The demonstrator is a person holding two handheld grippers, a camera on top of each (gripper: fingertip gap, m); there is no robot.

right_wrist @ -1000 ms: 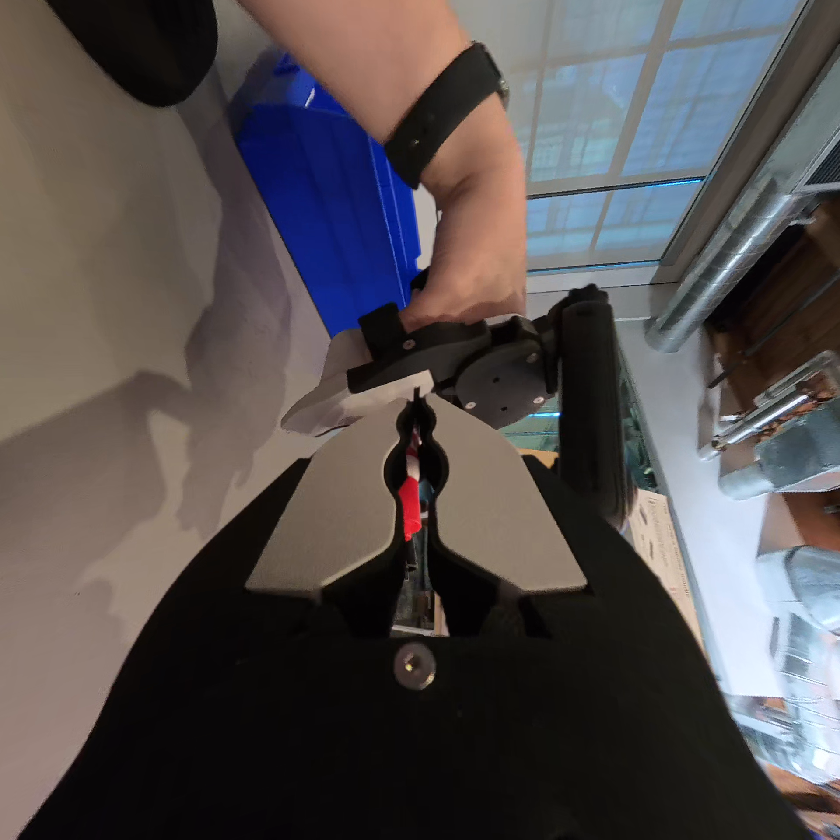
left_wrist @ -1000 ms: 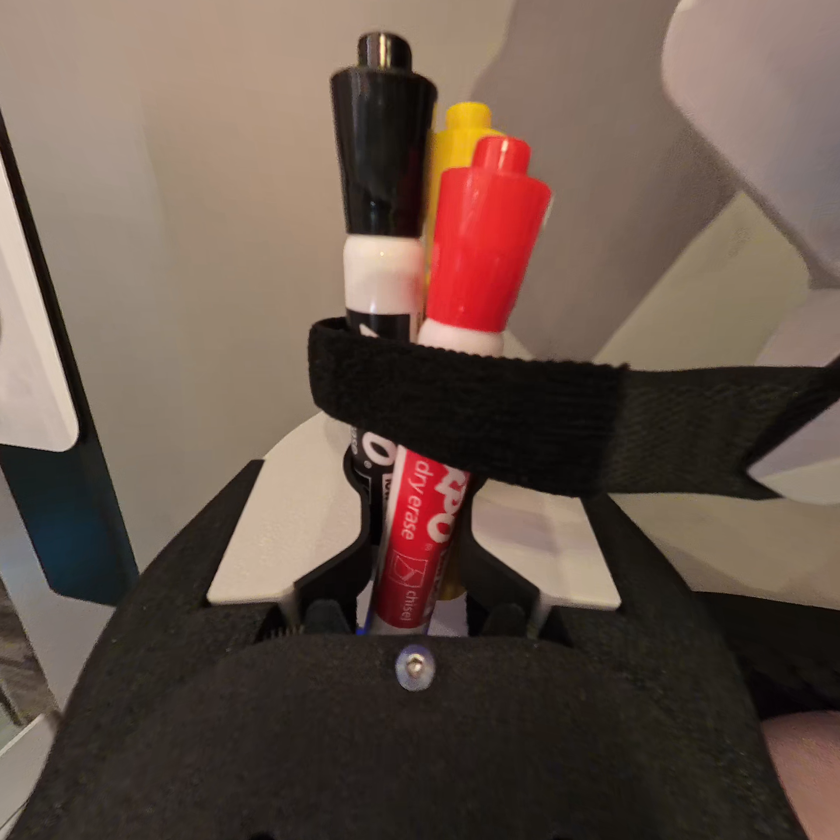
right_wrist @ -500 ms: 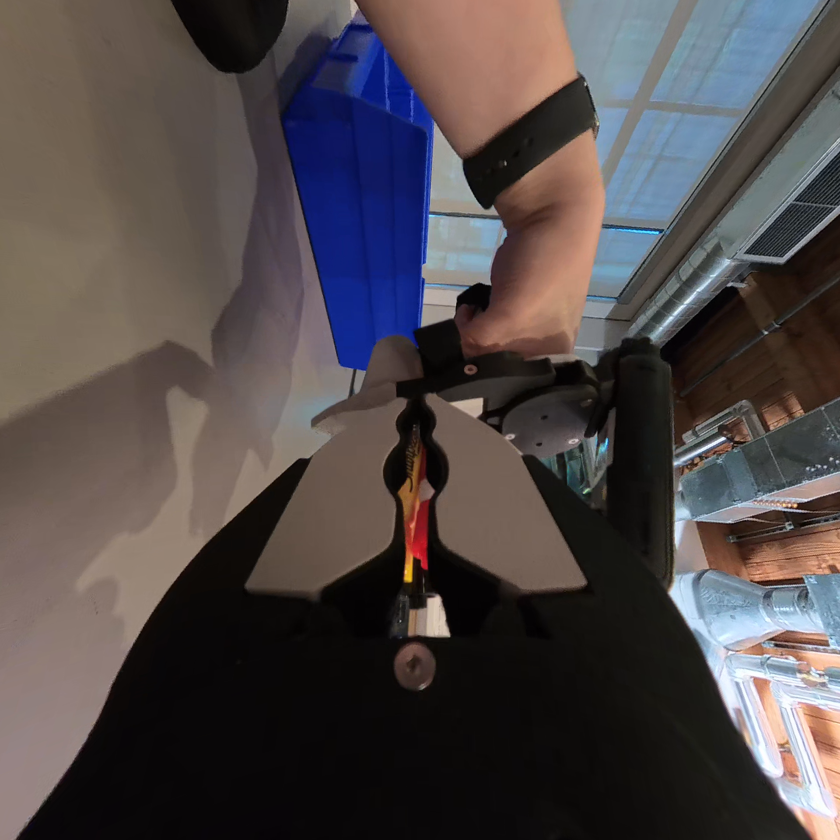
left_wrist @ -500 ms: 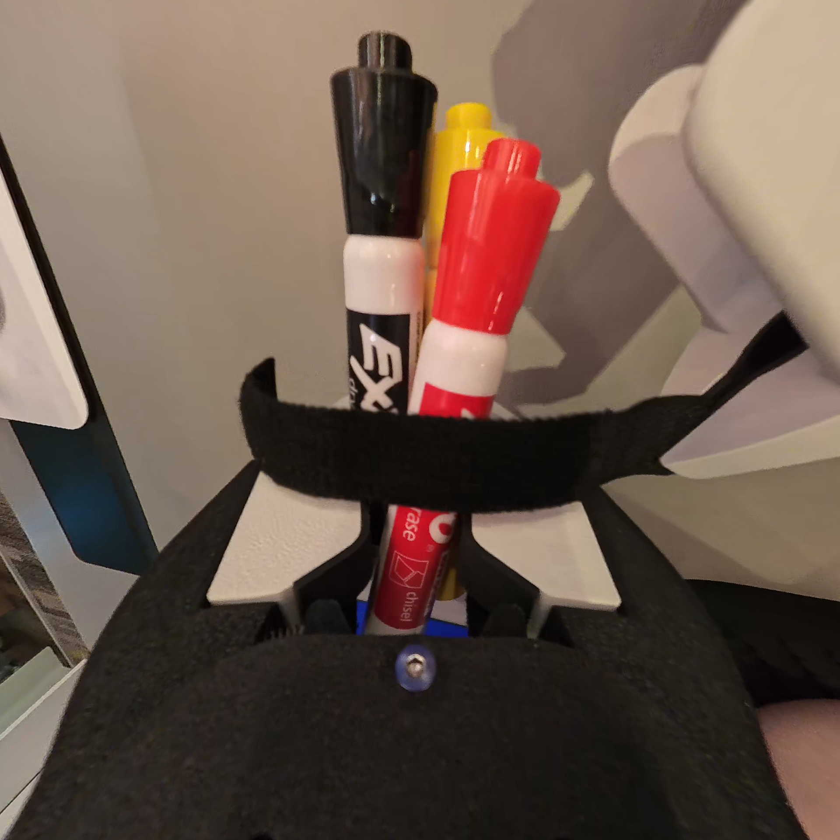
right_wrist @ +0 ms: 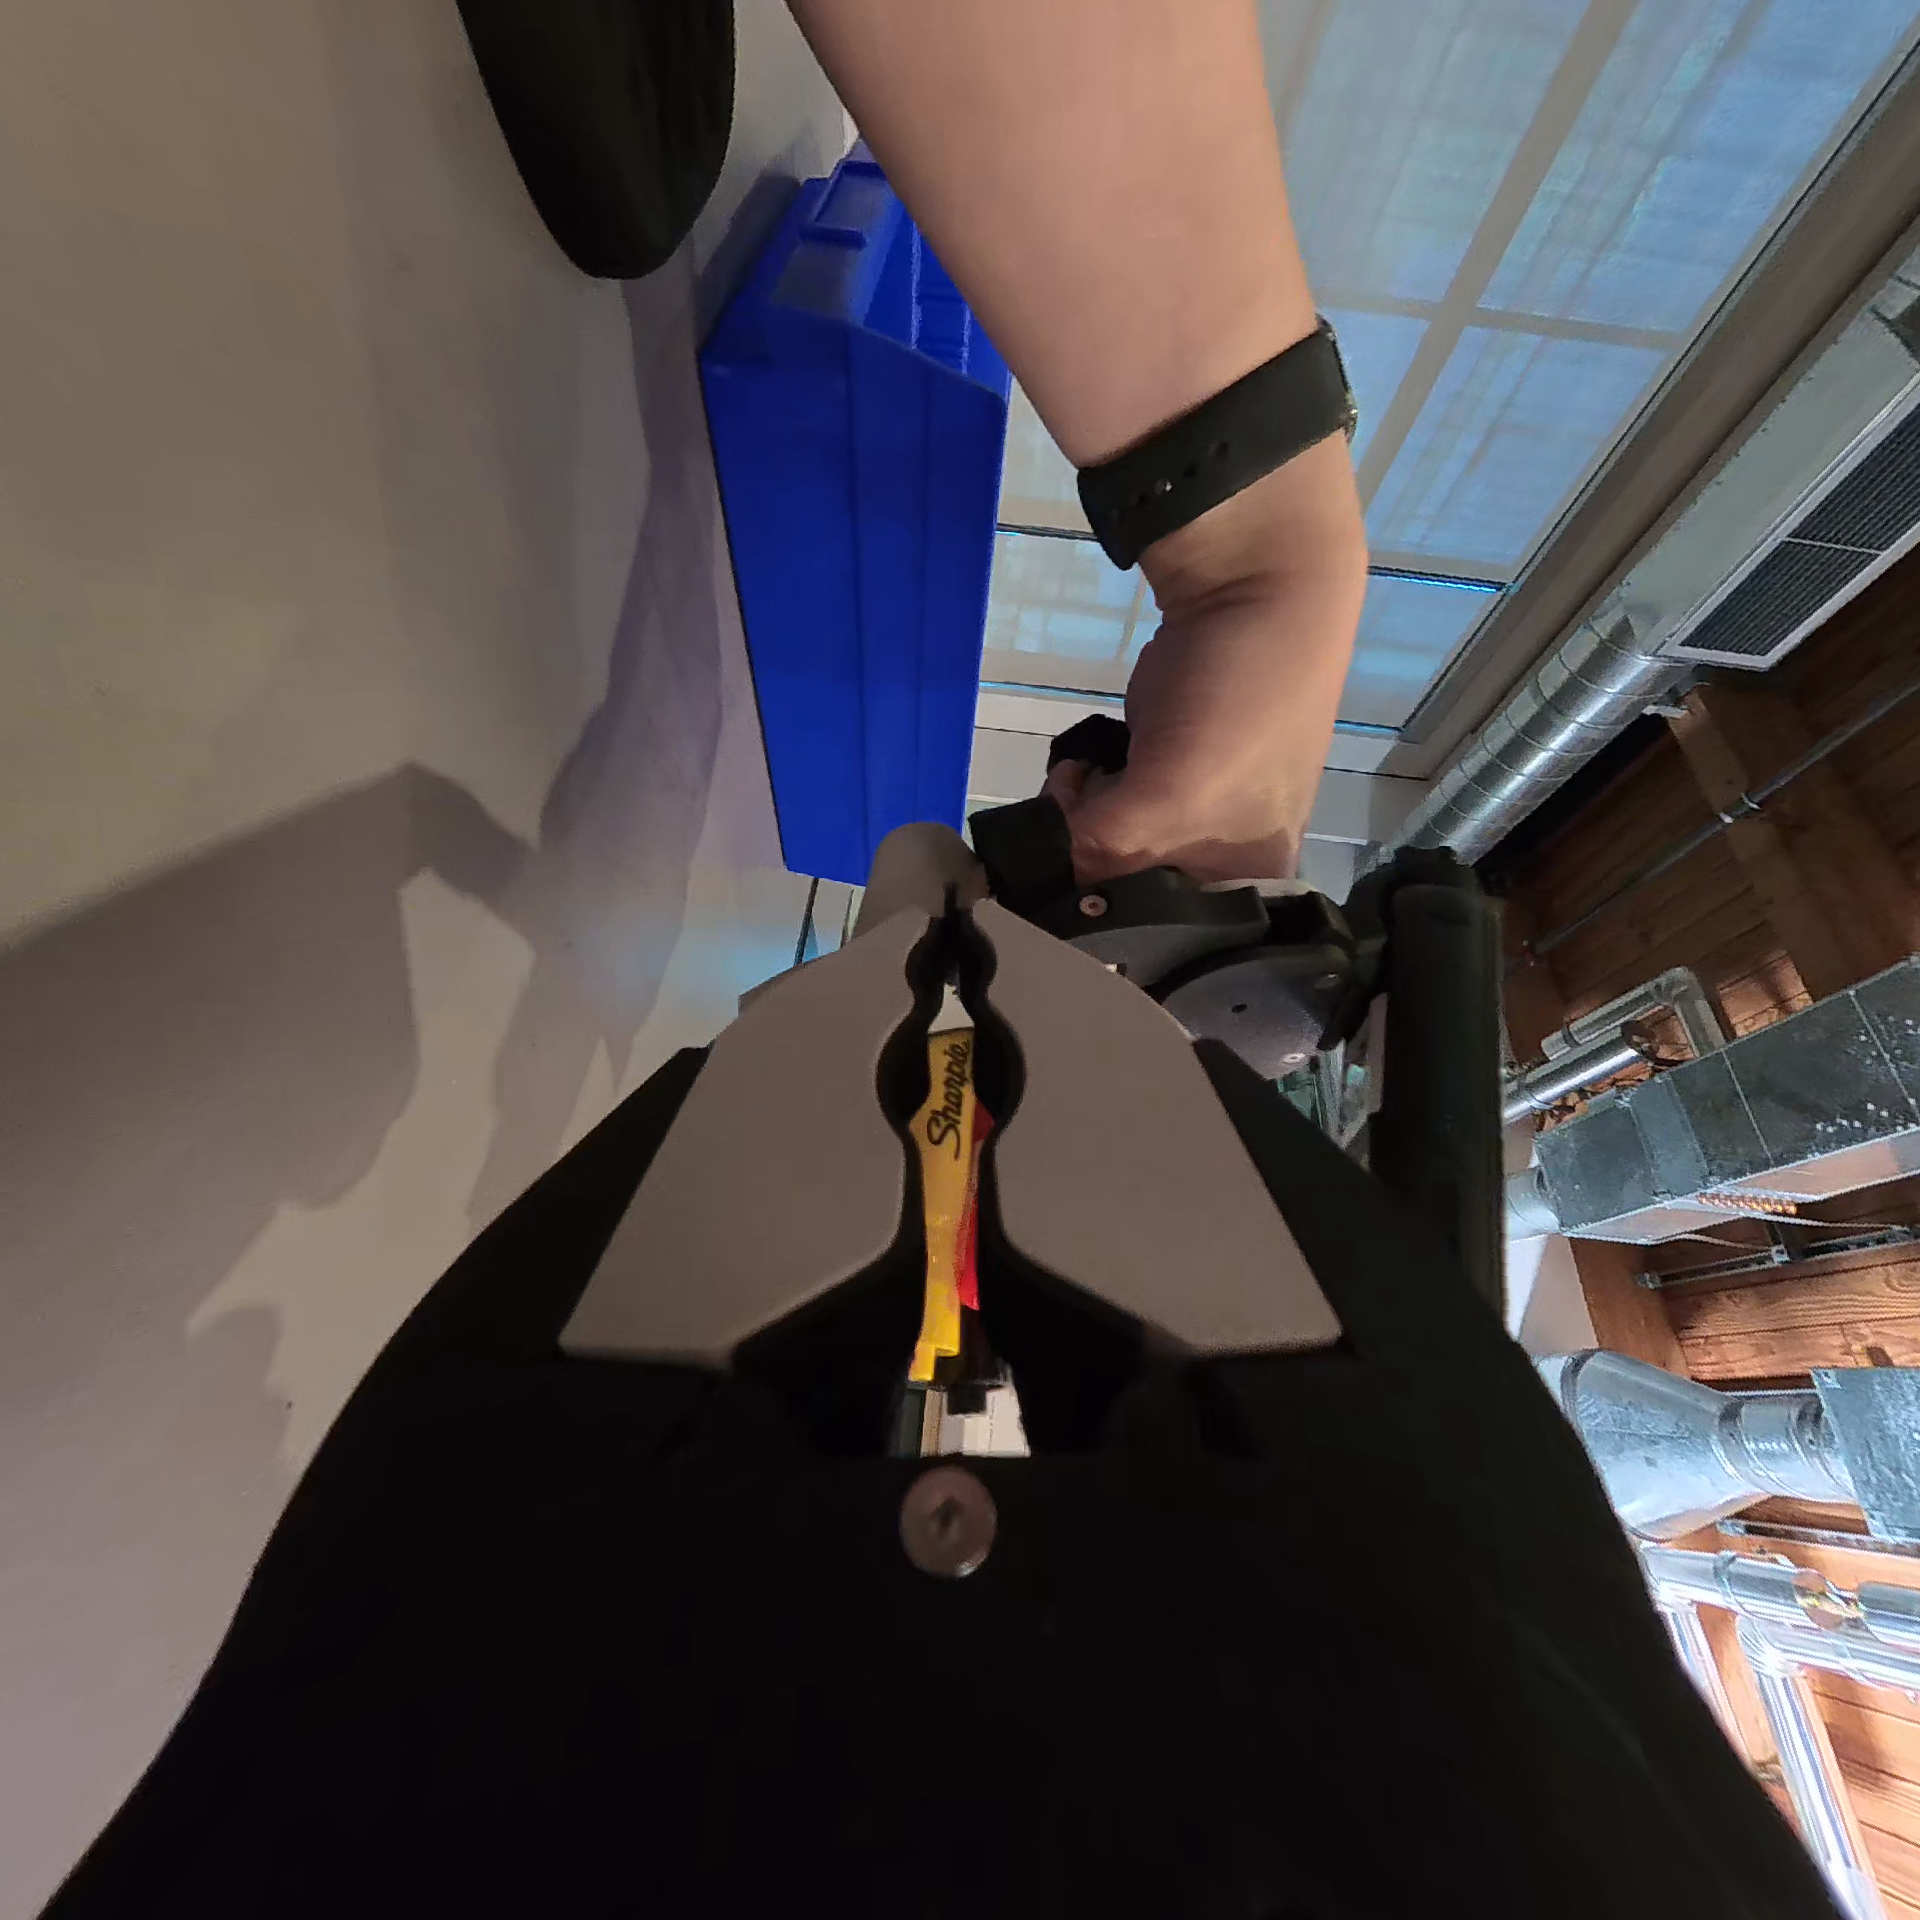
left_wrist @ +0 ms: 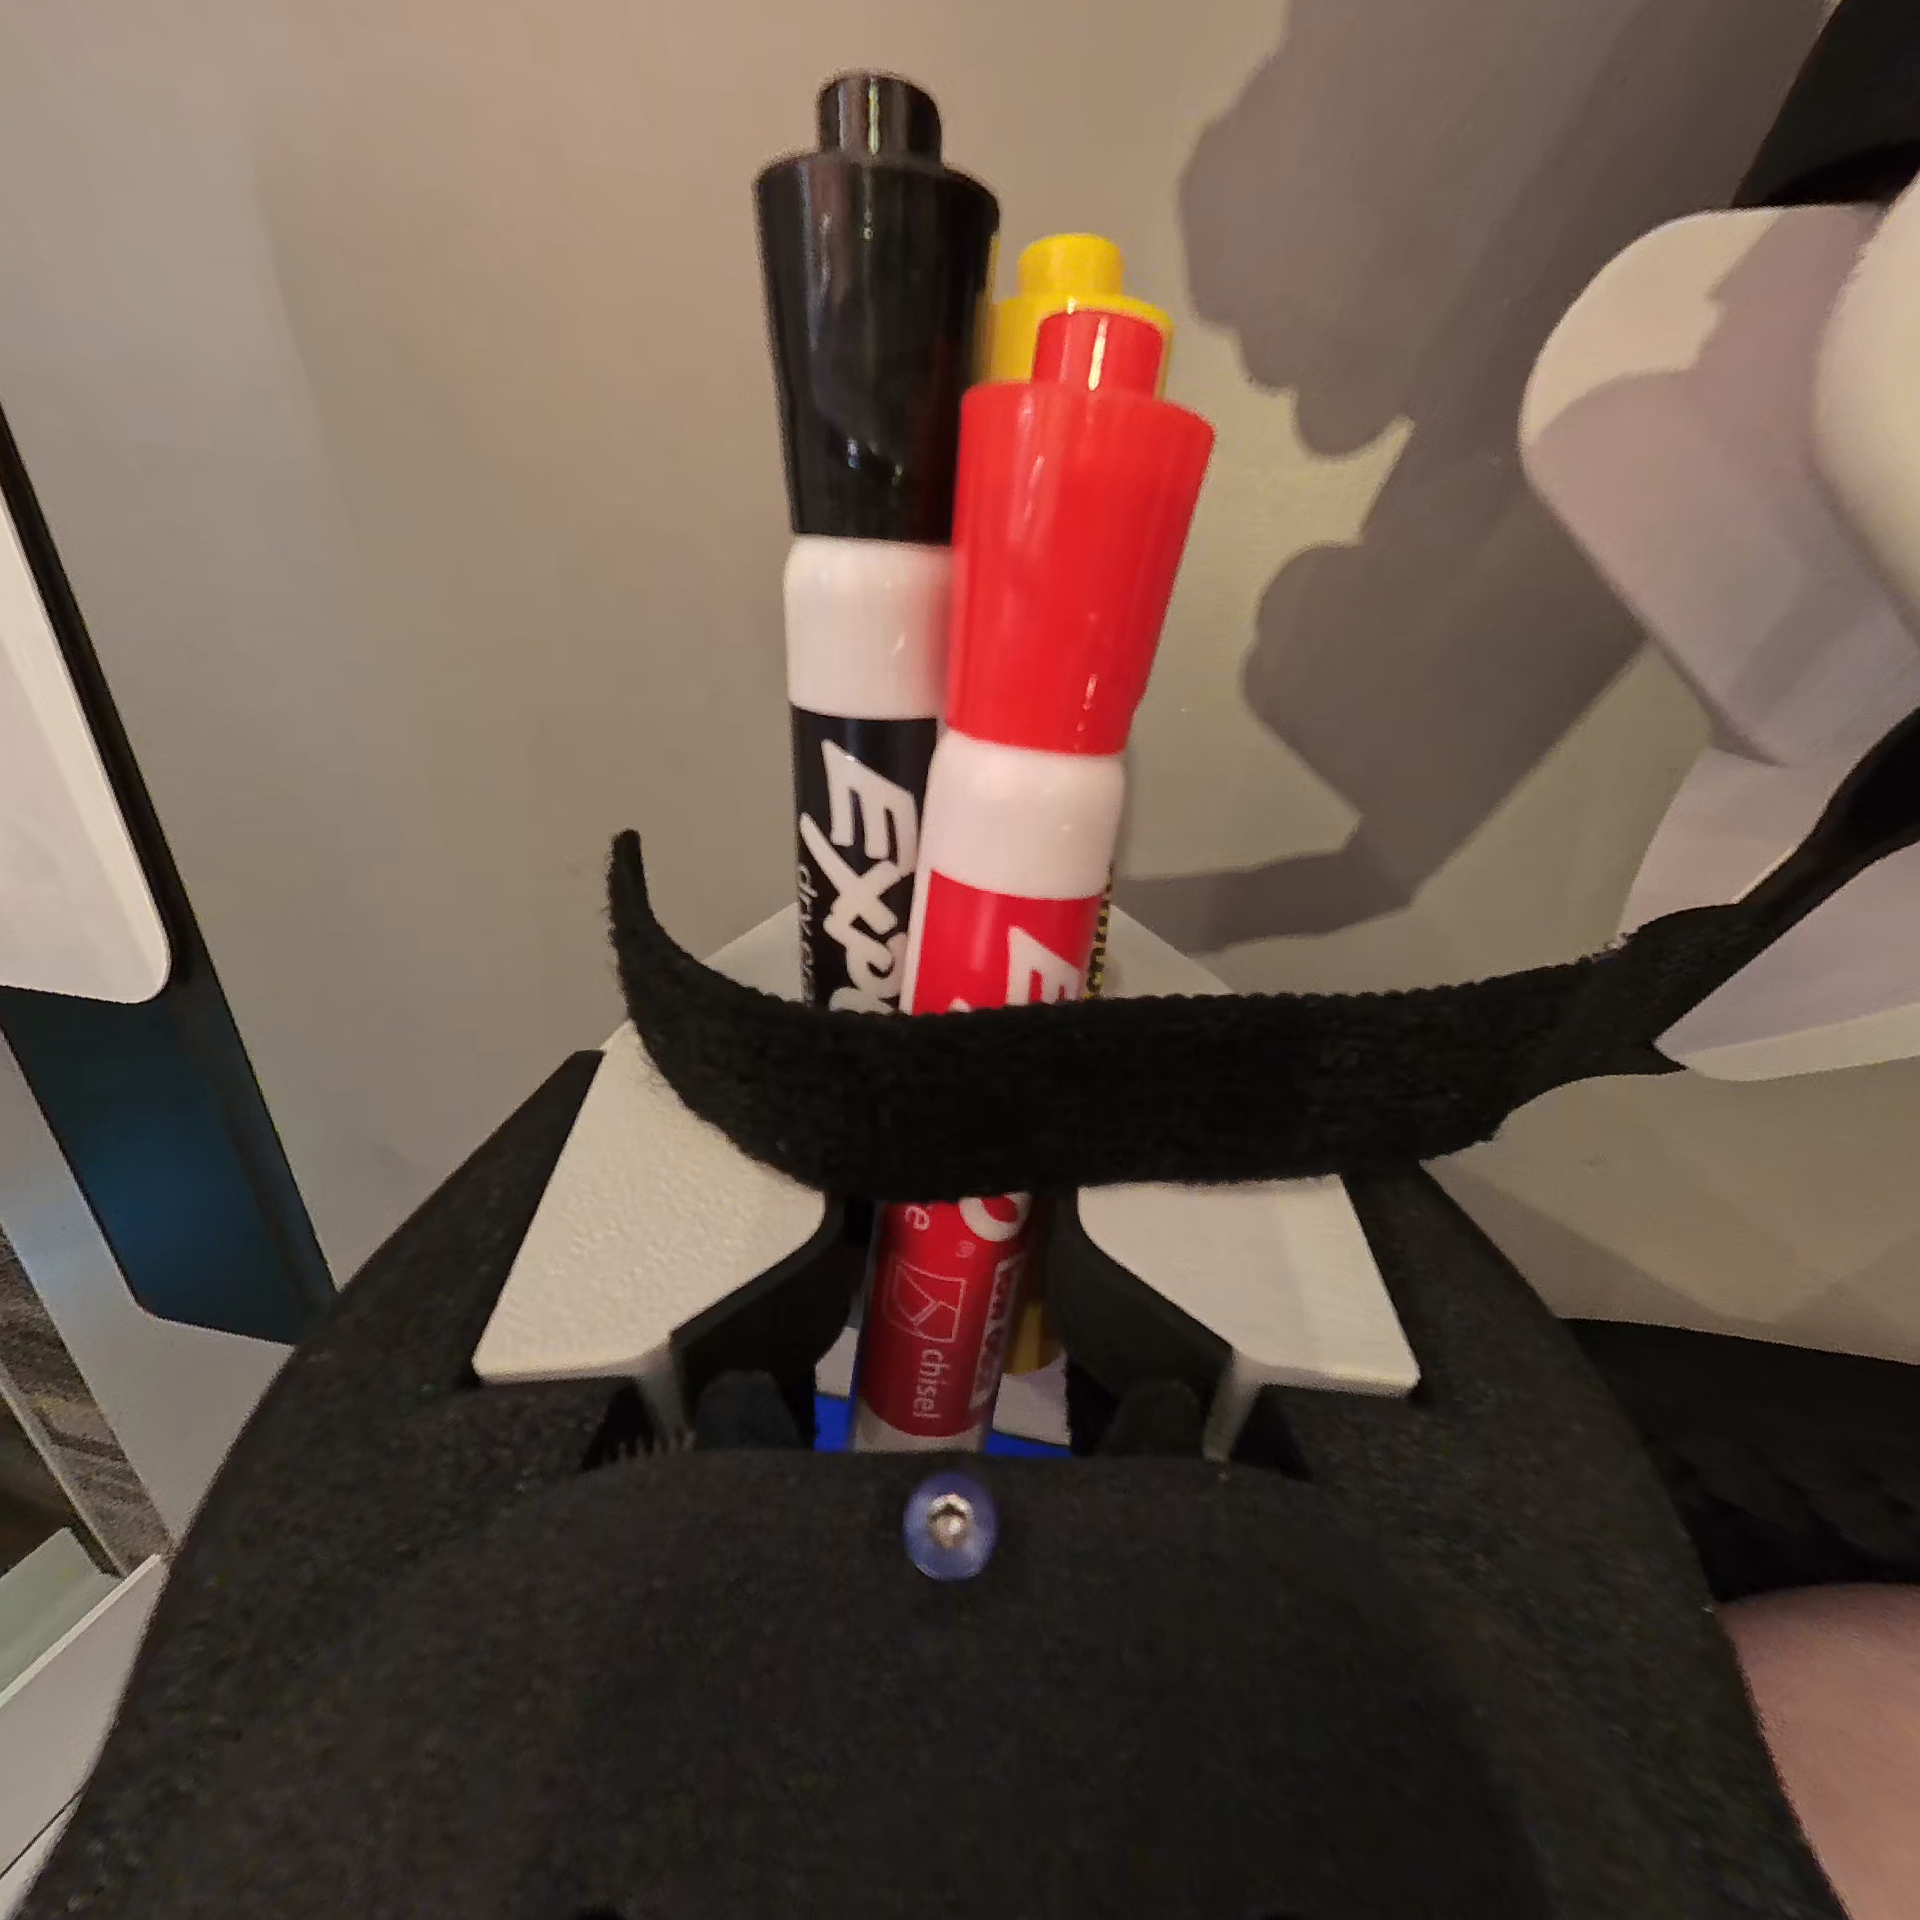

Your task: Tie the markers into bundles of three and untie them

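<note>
My left gripper (left_wrist: pixel 956 925) is shut on three markers standing up between its white fingers: a black marker (left_wrist: pixel 873 416), a red marker (left_wrist: pixel 1070 582) and a yellow marker (left_wrist: pixel 1070 286) behind them. A black hook-and-loop strap (left_wrist: pixel 1039 1091) lies loosely across the front of the markers, its left end free and curled up. Its right end runs up into the white fingers (left_wrist: pixel 1704 436) of my right gripper. In the right wrist view my right gripper (right_wrist: pixel 954 920) is shut on the thin strap end. The yellow marker (right_wrist: pixel 948 1122) shows through its finger gap.
A pale table top (left_wrist: pixel 416 520) lies behind the markers. A dark blue and white panel (left_wrist: pixel 135 1143) stands at the left. A blue bin (right_wrist: pixel 852 582) sits on the table beyond my left gripper (right_wrist: pixel 1195 935), which a hand with a black wristband (right_wrist: pixel 1216 468) holds. There is about 10 cm between the tips of the two grippers.
The strap has come off its tight wrap around the markers and now hangs loose and lower in front of them, left end free. My right gripper pulled its end up and to the right.
</note>
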